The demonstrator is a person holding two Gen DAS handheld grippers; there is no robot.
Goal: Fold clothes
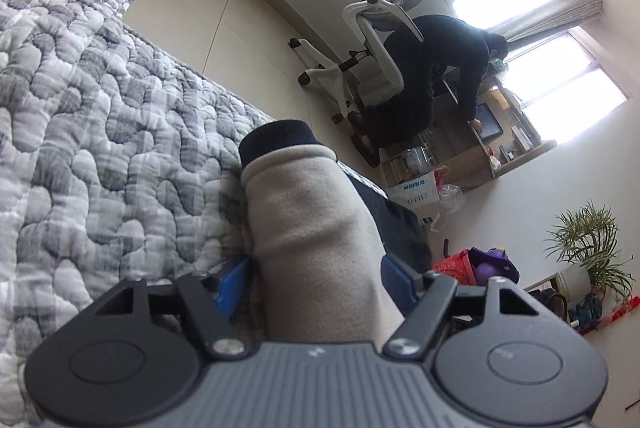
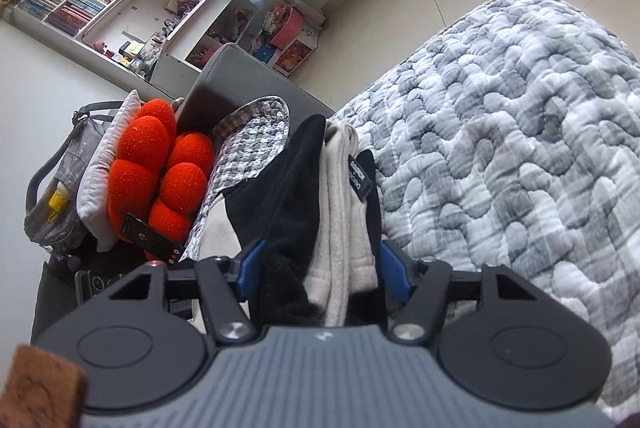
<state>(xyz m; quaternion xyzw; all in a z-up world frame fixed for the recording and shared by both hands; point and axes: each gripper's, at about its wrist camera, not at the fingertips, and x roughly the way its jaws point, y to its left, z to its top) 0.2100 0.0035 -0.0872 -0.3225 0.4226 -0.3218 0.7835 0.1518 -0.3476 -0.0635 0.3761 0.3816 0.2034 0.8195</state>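
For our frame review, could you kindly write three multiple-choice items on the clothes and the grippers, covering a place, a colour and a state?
1. What lies beside the garment?
A. grey quilt
B. wooden table
C. tiled counter

2. What colour is the round-lobed cushion?
A. green
B. orange-red
C. yellow

3. What is between the right gripper's fingers?
A. nothing
B. a book
C. bunched black and cream cloth

Key: 1 A, the quilt borders the beige sleeve; 2 B, its lobes are bright orange-red; 3 C, black and cream cloth fills the gap.
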